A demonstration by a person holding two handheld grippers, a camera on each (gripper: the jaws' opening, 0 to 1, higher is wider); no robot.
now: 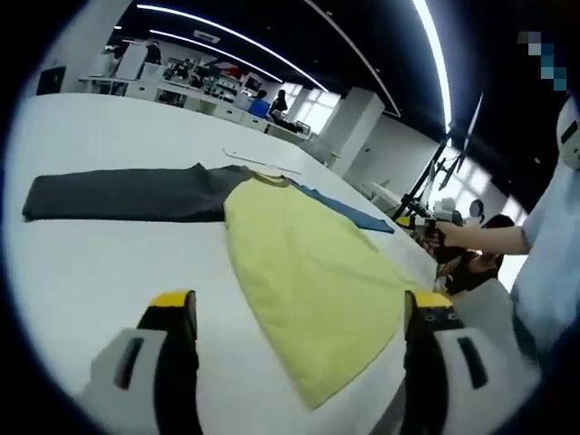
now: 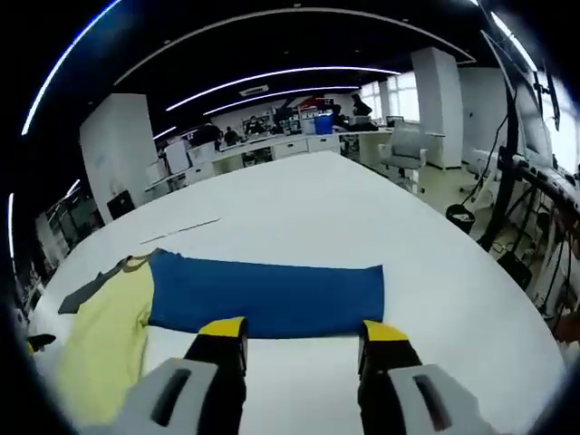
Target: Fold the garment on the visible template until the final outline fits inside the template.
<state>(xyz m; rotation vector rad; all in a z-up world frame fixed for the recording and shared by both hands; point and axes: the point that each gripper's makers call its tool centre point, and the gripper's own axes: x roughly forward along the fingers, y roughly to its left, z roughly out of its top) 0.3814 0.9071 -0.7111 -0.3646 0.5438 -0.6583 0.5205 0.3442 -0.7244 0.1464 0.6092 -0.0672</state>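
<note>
White worktop (image 1: 100,272) | shirt (image 1: 308,272) flat, soft, limp; grip sleeve ends | left tool (image 1: 304,313), right tool (image 2: 304,335) wide, empty

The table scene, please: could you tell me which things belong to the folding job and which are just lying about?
Job:
garment, spread flat
left gripper, right gripper, both open

Lying about:
thin strip on table
desks
chair

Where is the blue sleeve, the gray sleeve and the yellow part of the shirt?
blue sleeve (image 2: 272,294), right gripper view, middle of the sleeve.
gray sleeve (image 1: 127,194), left gripper view, middle of the sleeve.
yellow part (image 1: 308,272), left gripper view, centre of the shirt body.
</note>
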